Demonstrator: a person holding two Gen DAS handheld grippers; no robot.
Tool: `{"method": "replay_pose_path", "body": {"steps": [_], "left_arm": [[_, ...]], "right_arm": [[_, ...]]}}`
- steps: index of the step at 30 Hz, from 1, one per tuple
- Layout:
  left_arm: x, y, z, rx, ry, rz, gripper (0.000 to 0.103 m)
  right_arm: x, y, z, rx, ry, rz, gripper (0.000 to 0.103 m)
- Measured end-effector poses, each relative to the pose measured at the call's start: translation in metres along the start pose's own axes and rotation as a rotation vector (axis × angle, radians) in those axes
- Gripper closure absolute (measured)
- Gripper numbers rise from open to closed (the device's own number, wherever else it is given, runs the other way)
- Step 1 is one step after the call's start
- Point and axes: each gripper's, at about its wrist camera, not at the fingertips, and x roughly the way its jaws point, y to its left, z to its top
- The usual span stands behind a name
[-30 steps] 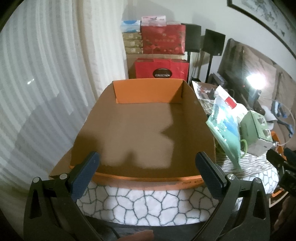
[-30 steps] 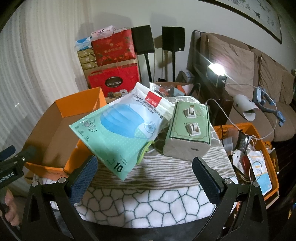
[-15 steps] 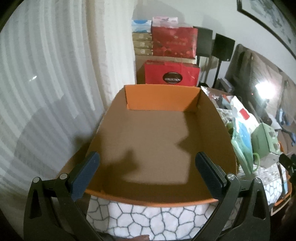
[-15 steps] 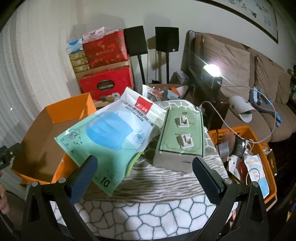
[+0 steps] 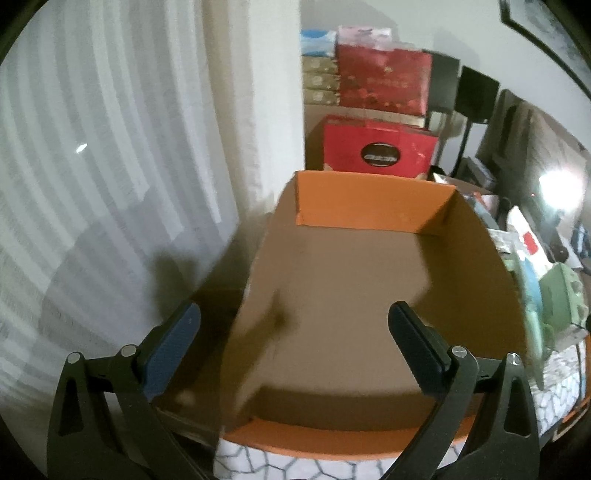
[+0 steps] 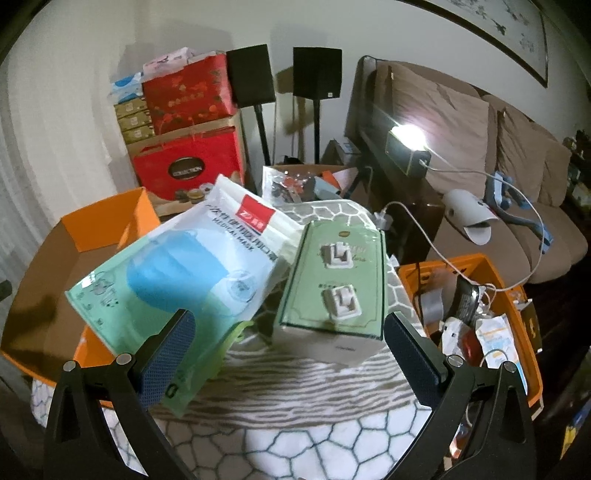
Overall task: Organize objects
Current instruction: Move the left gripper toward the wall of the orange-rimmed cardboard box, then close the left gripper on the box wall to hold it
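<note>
Two grippers (image 5: 295, 336) (image 6: 288, 343) agape, glossy mask pack (image 6: 177, 273), cardboard box (image 5: 369, 206)

Dim room, glaring lamp (image 6: 406, 134) at right, motion blur, dark fisheye corners, shadows inside the box (image 5: 369, 295)

Setting: home living room. Evidence: brown sofa (image 6: 491, 155) with back cushions at far right; two black speakers (image 6: 284, 75) on stands against the far wall; framed painting (image 6: 495, 33) above the sofa; white curtain (image 5: 122, 155) at left; stacked red gift boxes (image 6: 188, 133); orange crate (image 6: 491, 325) of household clutter, near right.
</note>
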Motion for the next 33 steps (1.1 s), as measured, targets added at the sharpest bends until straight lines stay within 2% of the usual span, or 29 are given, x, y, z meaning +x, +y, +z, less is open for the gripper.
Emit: {"method": "replay_pose_path", "body": {"steps": [4, 6, 11, 14, 19, 21, 27, 29, 33], "left_arm": [[0.015, 0.014, 0.003, -0.015, 0.025, 0.018, 0.002], [0.023, 0.022, 0.005, -0.022, 0.048, 0.012, 0.008], [0.042, 0.037, 0.006, -0.039, 0.103, -0.014, 0.011], [0.051, 0.041, 0.006, -0.042, 0.136, -0.032, 0.02], [0.067, 0.045, 0.004, -0.044, 0.191, -0.019, 0.035], [0.072, 0.046, 0.002, -0.045, 0.215, -0.029, 0.05], [0.076, 0.048, -0.003, -0.035, 0.248, -0.048, 0.07], [0.077, 0.051, -0.003, -0.044, 0.26, -0.08, 0.071], [0.079, 0.057, 0.0, -0.075, 0.3, -0.189, 0.071]], "right_arm": [[0.01, -0.007, 0.005, 0.003, 0.012, -0.011, 0.0], [0.015, -0.011, 0.008, 0.006, 0.021, -0.01, 0.0], [0.023, -0.022, 0.013, 0.016, 0.035, 0.001, 0.0], [0.027, -0.028, 0.014, 0.016, 0.044, 0.002, 0.0], [0.033, -0.039, 0.016, 0.034, 0.061, 0.01, 0.0], [0.034, -0.042, 0.017, 0.039, 0.066, 0.018, 0.0], [0.037, -0.058, 0.021, 0.066, 0.081, 0.069, 0.001], [0.037, -0.063, 0.023, 0.074, 0.087, 0.079, 0.001], [0.038, -0.071, 0.025, 0.086, 0.1, 0.105, 0.001]]}}
